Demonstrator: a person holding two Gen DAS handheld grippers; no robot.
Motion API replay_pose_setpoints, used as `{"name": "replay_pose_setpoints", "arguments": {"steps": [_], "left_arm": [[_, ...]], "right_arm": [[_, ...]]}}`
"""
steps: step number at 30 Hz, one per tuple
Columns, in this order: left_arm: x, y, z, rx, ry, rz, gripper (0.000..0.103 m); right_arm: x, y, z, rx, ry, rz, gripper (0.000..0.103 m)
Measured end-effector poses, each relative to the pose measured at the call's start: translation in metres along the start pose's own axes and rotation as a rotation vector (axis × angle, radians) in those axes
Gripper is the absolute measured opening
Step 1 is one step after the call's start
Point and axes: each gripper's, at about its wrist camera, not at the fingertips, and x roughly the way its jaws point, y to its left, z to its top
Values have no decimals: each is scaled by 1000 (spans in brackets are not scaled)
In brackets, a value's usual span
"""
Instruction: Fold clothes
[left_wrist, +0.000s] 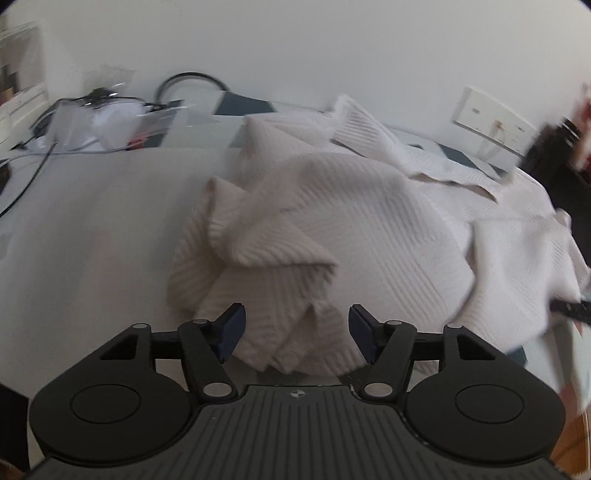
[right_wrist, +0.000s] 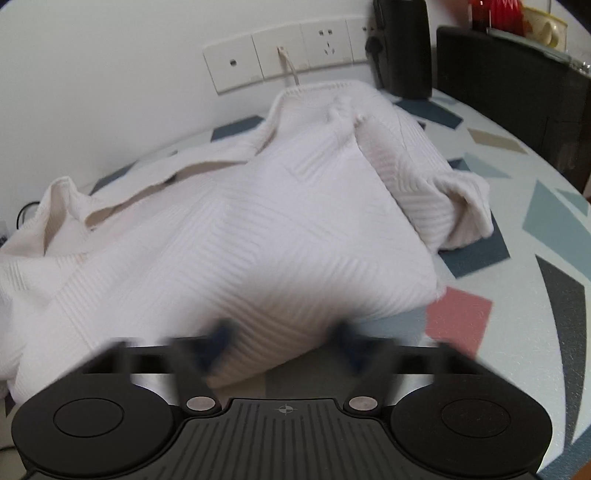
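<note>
We find the cream knit sweater (left_wrist: 332, 221) bunched mid-desk (left_wrist: 92, 229), long axis along the wall. Left tongs (left_wrist: 297, 338) stand apart, straddling its near hem unclamped. Right tongs (right_wrist: 284, 347) are blurred, apart, astride the other near corner; both equally close.

Cream ribbed knit sweater (left_wrist: 332, 221) – crumpled, heaped on patterned table (right_wrist: 535, 295)

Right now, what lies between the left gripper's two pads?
A bunched fold of the cream knit sweater sits between the left gripper's open pads; the left wrist view shows it.
</note>
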Motion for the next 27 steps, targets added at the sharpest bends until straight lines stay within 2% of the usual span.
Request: {"name": "replay_pose_setpoints", "arguments": {"steps": [1, 3, 9, 13, 14, 15, 16, 17, 18, 23, 27], "left_arm": [[-2, -2, 0, 27, -3, -7, 1], [-10, -5, 0, 55, -20, -10, 0], [-52, 4, 3, 7, -140, -25, 0], [-65, 19, -1, -55, -131, -37, 0], [-62, 21, -3, -55, -114, -37, 2], [-60, 22, -5, -55, -96, -36, 13], [-57, 23, -8, -56, -81, -38, 33], [-52, 22, -12, -59, -68, -40, 46], [-48, 22, -16, -62, -55, -43, 69], [-21, 15, -28, -79, 21, -100, 72], [-9, 8, -33, -51, 65, -9, 72]], "right_arm": [[-4, 0, 3, 9, -5, 7, 9], [-22, -3, 7, 24, -46, 32, 7], [-99, -20, 21, 65, -244, 45, 4], [-150, -34, 33, 114, -387, 41, 4], [-159, -35, 35, 107, -414, 31, 4], [-168, -36, 37, 100, -441, 20, 4], [-172, -37, 37, 85, -449, 8, 4], [-175, -38, 37, 67, -450, -5, 4], [-174, -38, 36, 58, -439, -18, 4], [-146, -44, 17, 83, -317, -53, 4], [-120, -51, -2, 105, -226, -85, 4]]}}
